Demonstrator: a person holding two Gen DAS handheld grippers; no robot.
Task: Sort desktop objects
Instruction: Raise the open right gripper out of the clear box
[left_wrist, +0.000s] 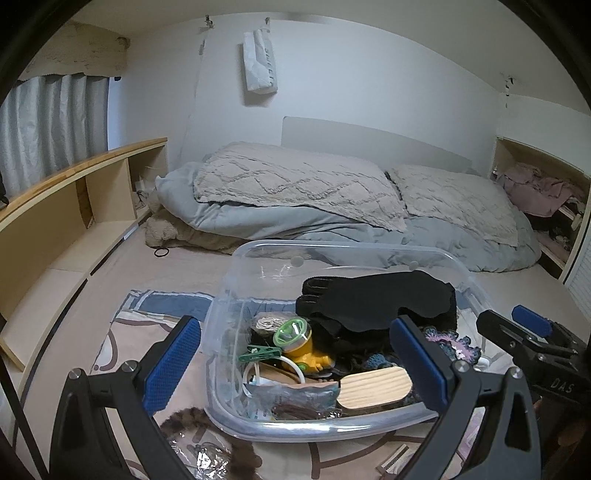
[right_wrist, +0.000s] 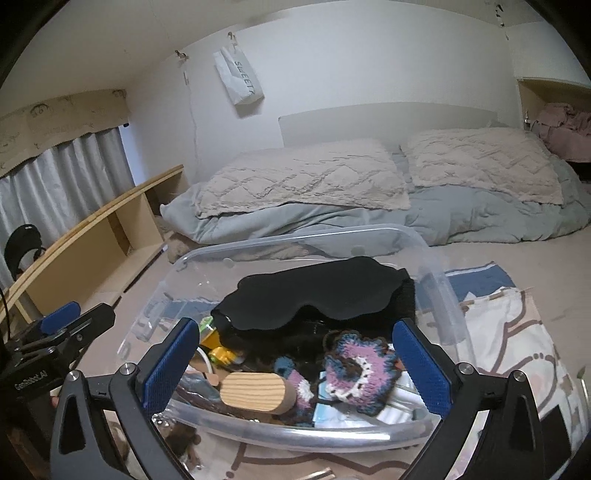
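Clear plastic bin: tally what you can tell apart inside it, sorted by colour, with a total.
In the clear plastic bin:
Black: 2, sleep mask, toe sock
Yellow: 1, toy
Green: 1, clothespin
Wood: 1, oval block
Pink and blue: 1, crochet piece
White: 1, cable
Total: 7. Packets and darker items underneath are too jumbled to count.

White wall (left_wrist: 369, 74) — grey-curtained window (left_wrist: 55, 125)

Black eye mask (right_wrist: 317, 291), yellow toy (left_wrist: 308, 356), pink-and-blue crochet piece (right_wrist: 360, 373), blue-padded tongs (right_wrist: 295, 363)
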